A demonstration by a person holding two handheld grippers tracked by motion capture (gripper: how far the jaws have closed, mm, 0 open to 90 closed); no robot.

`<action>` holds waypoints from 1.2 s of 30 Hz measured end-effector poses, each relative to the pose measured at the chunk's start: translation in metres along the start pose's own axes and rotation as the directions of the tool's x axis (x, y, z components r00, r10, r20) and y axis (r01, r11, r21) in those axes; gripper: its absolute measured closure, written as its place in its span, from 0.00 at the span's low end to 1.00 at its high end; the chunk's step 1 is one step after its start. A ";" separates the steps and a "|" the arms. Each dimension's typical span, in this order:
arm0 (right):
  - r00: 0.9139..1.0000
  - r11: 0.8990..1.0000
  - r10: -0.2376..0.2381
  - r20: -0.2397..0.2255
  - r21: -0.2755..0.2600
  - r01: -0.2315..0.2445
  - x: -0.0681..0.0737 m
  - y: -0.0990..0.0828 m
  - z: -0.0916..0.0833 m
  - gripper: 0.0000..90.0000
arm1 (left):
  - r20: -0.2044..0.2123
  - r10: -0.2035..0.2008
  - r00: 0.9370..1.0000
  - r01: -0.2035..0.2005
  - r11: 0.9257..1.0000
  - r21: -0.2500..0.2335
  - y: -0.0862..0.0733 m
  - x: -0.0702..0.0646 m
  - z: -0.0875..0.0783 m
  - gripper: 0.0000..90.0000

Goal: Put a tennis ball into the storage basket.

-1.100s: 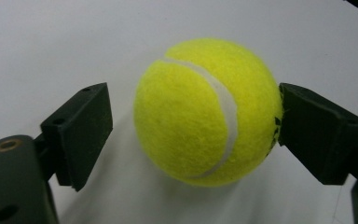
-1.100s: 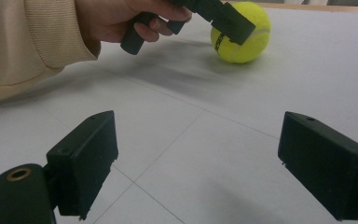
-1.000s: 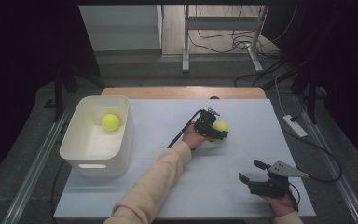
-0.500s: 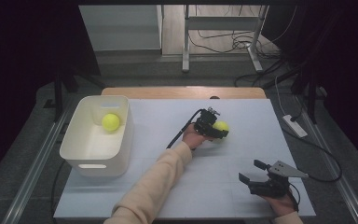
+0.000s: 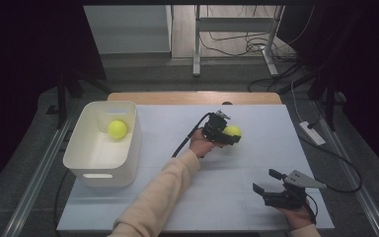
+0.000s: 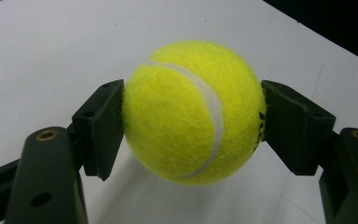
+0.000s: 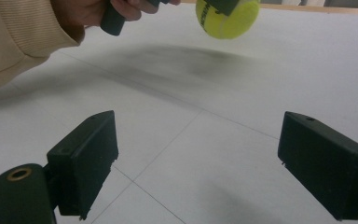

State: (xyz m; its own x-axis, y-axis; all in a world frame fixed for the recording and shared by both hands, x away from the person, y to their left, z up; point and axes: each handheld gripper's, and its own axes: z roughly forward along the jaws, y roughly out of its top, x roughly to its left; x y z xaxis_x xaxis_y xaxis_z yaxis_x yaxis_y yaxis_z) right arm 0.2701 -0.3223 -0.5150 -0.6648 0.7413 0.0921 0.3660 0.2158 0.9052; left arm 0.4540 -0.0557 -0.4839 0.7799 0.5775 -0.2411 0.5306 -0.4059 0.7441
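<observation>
With the left claw clamped on the tennis ball, carry it level to the white bin; right claw stands open.

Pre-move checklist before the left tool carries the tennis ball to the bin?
1. Left tool shut on tennis ball, pads on both sides: ok.
2. Ball clear of the table, shadow beneath it in the right gripper view: ok.
3. White bin has room beside the ball inside it: ok.
4. Right tool open, off the path: ok.
5. Grip firmness: cannot tell.
</observation>
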 end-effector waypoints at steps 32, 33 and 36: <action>1.000 1.000 -0.004 0.012 0.001 0.004 0.003 0.001 0.001 0.13 | -0.025 0.034 0.999 -0.036 0.993 -0.109 -0.020 -0.016 -0.090 0.30; 1.000 1.000 -0.004 0.012 0.002 0.004 0.003 0.001 0.001 0.13 | -0.037 0.039 0.999 -0.043 0.993 -0.112 -0.021 -0.016 -0.096 0.30; 1.000 1.000 -0.003 0.010 -0.001 0.003 0.004 0.000 0.001 0.13 | -0.032 0.031 0.999 -0.034 0.991 -0.131 -0.023 -0.017 -0.108 0.30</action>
State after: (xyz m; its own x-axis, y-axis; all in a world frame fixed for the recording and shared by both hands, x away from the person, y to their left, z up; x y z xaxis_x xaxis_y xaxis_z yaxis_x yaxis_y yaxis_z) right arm 0.2683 -0.3190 -0.5146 -0.6594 0.7470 0.0849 0.3631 0.2176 0.9060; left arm 0.3929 0.0207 -0.4302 0.7850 0.5869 -0.1985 0.4552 -0.3290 0.8274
